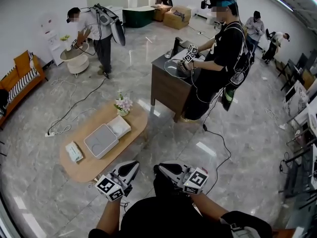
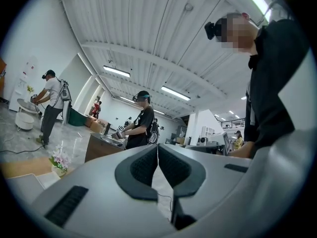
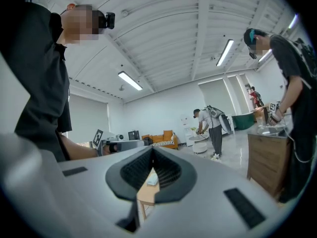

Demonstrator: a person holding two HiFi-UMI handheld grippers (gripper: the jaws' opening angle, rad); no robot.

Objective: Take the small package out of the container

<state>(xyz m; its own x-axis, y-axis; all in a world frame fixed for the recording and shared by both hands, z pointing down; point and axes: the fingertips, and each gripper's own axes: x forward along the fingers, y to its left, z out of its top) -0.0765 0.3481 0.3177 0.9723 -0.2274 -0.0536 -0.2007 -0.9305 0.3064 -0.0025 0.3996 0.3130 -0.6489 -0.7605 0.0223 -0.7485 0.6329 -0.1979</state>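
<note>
Nearest, the person's two hands are holding the grippers side by side above the marble floor, both short of the table. The left gripper (image 1: 134, 165) (image 2: 158, 150) is pointing towards the oval wooden table (image 1: 136, 128), its fingers pressed together with nothing between them. The right gripper (image 1: 157, 168) (image 3: 151, 152) is sitting just to its right, its fingers also meeting at the tips and gripping nothing.

On the table, well apart from both grippers, a grey container (image 1: 99, 142) is lying flat near the middle. A white packet (image 1: 119, 126) is resting at the container's far right end; whether it is sitting inside or only against the rim is not clear. A small white-and-green pack (image 1: 74, 151) is lying on the table left of the container, apart from it. A flower vase (image 1: 123, 105) is standing at the table's far edge.

Left of the table, a cable (image 1: 74, 110) is trailing across the floor, and an orange sofa (image 1: 20, 78) is standing against the left wall. Farther off to the right, a person in black (image 1: 223, 48) is leaning over a wooden desk (image 1: 168, 86). At far left another person (image 1: 94, 31) is bending over a round white table (image 1: 77, 58)
</note>
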